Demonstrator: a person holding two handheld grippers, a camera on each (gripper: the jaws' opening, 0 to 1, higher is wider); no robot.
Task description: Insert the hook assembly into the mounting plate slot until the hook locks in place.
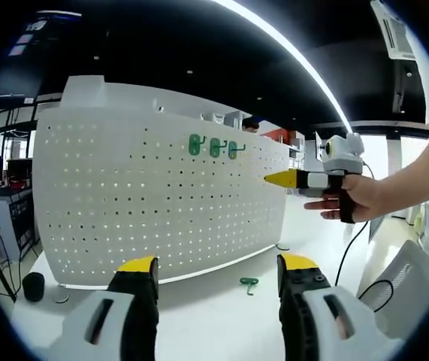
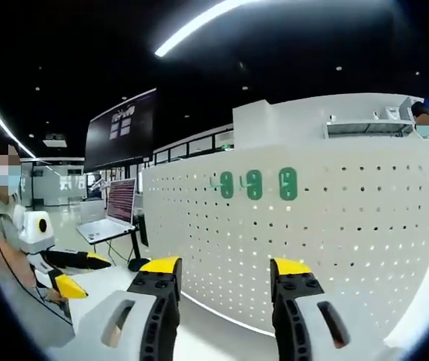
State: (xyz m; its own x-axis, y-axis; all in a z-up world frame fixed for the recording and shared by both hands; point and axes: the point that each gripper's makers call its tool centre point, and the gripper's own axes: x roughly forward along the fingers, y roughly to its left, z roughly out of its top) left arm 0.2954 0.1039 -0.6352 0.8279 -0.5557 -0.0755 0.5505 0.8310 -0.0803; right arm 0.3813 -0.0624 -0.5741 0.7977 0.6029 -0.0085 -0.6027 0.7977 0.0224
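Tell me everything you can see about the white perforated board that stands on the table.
The white perforated board stands upright on the white table. It looks like painted metal, with even rows of small holes; light shines through many of them. Three green hooks hang in a row near its upper edge. A fourth green hook lies on the table in front, apart from the board. No gripper touches the board.

White table (image 1: pixel 222 316) bears pegboard (image 1: pixel 124 203), green hook (image 1: pixel 249 284)
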